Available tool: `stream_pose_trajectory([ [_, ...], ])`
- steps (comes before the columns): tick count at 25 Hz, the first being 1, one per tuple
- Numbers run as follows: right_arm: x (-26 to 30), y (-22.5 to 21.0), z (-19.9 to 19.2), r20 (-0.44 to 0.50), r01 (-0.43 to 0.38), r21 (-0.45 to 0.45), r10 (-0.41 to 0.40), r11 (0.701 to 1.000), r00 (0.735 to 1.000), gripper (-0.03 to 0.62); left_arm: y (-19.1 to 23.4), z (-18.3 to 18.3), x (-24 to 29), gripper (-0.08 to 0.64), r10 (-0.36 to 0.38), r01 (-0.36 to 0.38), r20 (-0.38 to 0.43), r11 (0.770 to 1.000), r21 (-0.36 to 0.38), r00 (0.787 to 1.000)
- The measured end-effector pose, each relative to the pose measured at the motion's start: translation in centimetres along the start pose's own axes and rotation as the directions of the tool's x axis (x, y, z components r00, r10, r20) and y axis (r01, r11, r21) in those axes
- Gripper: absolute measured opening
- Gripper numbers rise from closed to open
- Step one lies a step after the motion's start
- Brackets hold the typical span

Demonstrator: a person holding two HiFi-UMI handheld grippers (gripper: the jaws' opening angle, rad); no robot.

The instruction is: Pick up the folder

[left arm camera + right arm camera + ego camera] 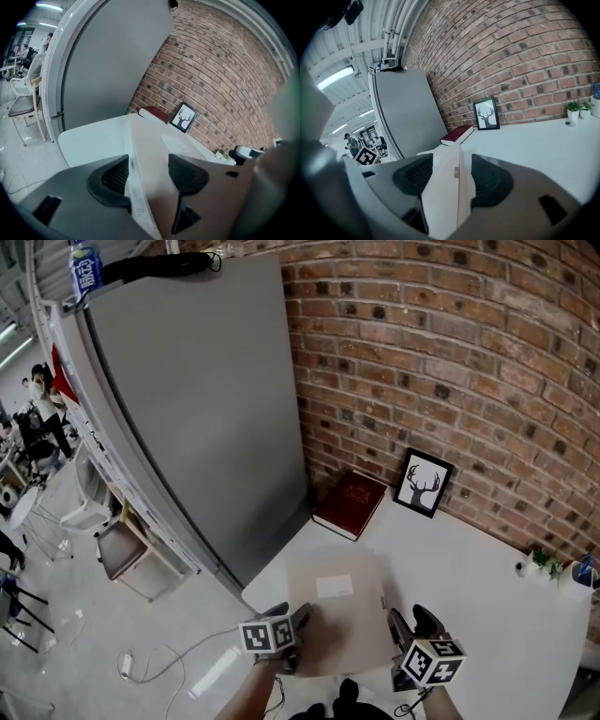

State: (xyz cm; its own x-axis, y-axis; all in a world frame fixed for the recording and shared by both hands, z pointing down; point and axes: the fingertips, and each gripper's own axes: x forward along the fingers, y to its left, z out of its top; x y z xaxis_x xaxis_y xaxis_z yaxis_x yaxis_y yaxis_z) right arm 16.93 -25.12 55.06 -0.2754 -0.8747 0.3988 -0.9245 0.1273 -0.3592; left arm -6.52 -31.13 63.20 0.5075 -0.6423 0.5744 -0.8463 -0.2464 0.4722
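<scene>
Head view, entry by entry.

1. Folder (337, 610): beige, white label facing up, at the near end of the bench (478, 559). I cannot tell whether it rests on the bench or hangs just clear of it.
2. My right gripper (410, 622): at the folder's near right edge. The right gripper view shows both pads closed against the folder, its clasp edge running up between them.
3. My left gripper (298, 620): at the near left edge. The jaws are spread wide with the folder's paper edge standing between them. The pads sit just beside it and I see no squeeze.
4. Reason, as I judge it: I have one gripper on each side because a broad, limp folder would sag from a single corner.
5. Beyond the folder: red book (349, 504) beside the grey cabinet (206, 399); framed deer picture (422, 484) leaning on the brick wall (450, 352); small plant (541, 561) far right.
</scene>
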Motion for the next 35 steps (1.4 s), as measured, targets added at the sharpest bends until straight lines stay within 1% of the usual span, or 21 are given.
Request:
stream_pose_trajectory([
  [4, 0.7, 0.3, -0.4, -0.018, -0.025, -0.008, 0.025, 1.0, 1.0, 0.244, 0.2, -0.1, 0.1, 0.249, -0.003, 0.003, 0.0, 1.0, -0.019, 1.0],
  [7, 1.3, 0.5, -0.7, -0.032, -0.044, -0.019, 0.043, 0.999, 0.999, 0.245, 0.2, -0.1, 0.1, 0.249, 0.0, 0.0, -0.003, 1.0, -0.009, 1.0],
  [12, 3.2, 0.7, -1.9, -0.095, -0.069, -0.031, 0.066, 0.997, 0.993, 0.255, 0.1, -0.1, 0.1, 0.247, 0.009, -0.009, 0.001, 1.0, -0.008, 1.0],
  [18, 5.3, 0.7, -4.4, -0.211, -0.098, 0.016, 0.099, 0.995, 0.972, 0.293, 0.1, -0.2, 0.2, 0.247, -0.003, 0.003, 0.0, 1.0, -0.011, 1.0],
  [22, 5.9, 0.8, -5.9, -0.264, -0.108, -0.007, 0.103, 0.994, 0.959, 0.3, 0.2, -0.2, 0.1, 0.247, -0.002, 0.002, -0.003, 1.0, -0.015, 1.0],
  [27, 5.9, 0.9, -7.8, -0.339, -0.138, -0.032, 0.119, 0.99, 0.933, 0.299, 0.2, -0.1, 0.1, 0.247, -0.002, 0.002, -0.003, 1.0, -0.019, 1.0],
  [29, 5.8, 0.9, -8.4, -0.356, -0.143, -0.028, 0.124, 0.989, 0.926, 0.299, 0.2, -0.1, 0.1, 0.247, -0.001, 0.001, -0.005, 1.0, -0.017, 1.0],
  [35, 6.0, 0.9, -8.4, -0.368, -0.143, -0.037, 0.12, 0.989, 0.922, 0.294, 0.2, 0.0, 0.2, 0.247, 0.002, -0.002, -0.002, 1.0, -0.02, 1.0],
])
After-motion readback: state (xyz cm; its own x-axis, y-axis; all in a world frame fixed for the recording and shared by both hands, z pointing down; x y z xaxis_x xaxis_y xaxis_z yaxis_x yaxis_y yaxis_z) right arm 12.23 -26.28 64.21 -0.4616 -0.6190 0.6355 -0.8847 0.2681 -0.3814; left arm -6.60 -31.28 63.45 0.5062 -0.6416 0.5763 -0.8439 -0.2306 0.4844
